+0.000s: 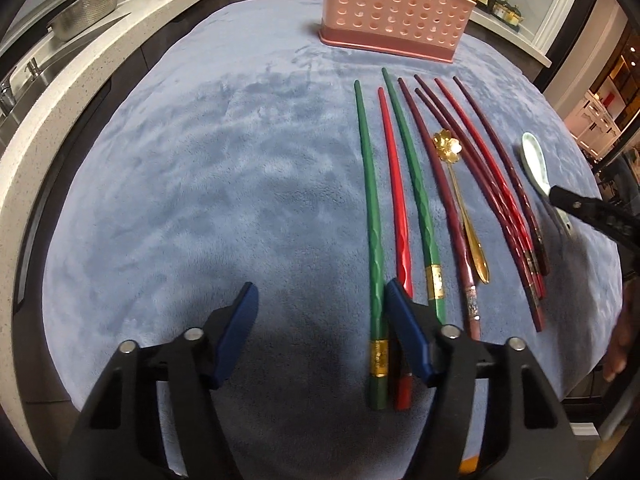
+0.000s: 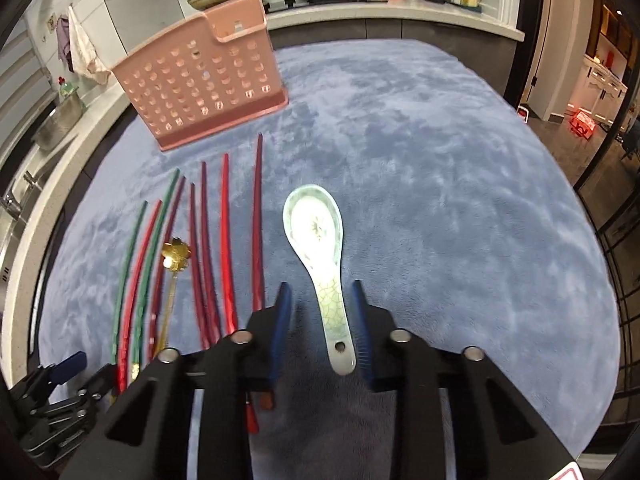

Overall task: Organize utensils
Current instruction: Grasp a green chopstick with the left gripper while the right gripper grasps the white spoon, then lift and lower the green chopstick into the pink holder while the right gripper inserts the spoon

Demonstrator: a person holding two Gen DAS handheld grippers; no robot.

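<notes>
— Right hand-held gripper (image 2: 320, 312)? Straddling the ceramic spoon (image 2: 320, 248) handle on the desk (image 2: 440, 200), pads apart from it.
— Left hand-held gripper (image 1: 320, 316)? Released, empty beside chopsticks (image 1: 374, 220). Squeeze squarely mid-handle, lift level.

2 green chopsticks (image 1: 370, 208), 2 bright red (image 1: 394, 196), 4 dark maroon (image 1: 436, 184); 1 gold flower spoon (image 1: 447, 145), 1 pale ceramic spoon (image 2: 316, 232), 1 pink perforated plastic holder (image 1: 394, 8).

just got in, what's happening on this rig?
Utensil sorting. The right gripper straddles the handle of the ceramic spoon, pads not yet touching it. The left gripper is open beside the green chopstick, empty. Chopsticks and the gold spoon still lie on the blue cloth; pink holder stands behind.
</notes>
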